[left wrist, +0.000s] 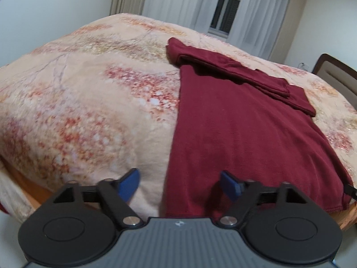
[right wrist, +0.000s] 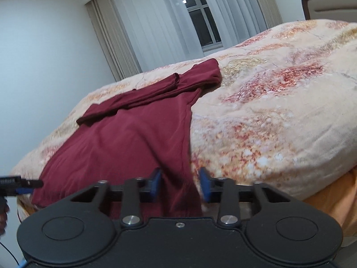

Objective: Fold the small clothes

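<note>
Where curtains (left wrist: 174, 0) hang, floral bedspread (left wrist: 78, 89), white walls (right wrist: 40, 55)

Even, soft indoor light, source out of frame; window (left wrist: 225, 11) panes dark, one small bright reflection in the glass. Shadows faint, only under folds of the maroon garment (left wrist: 234, 122). Strong fisheye bowing with dark vignette at corners; blue fingertips (left wrist: 128, 185) and floral blanket (right wrist: 279, 111) motion-smeared.

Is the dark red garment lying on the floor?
No, the dark red garment lies spread on the floral blanket of the bed.
</note>
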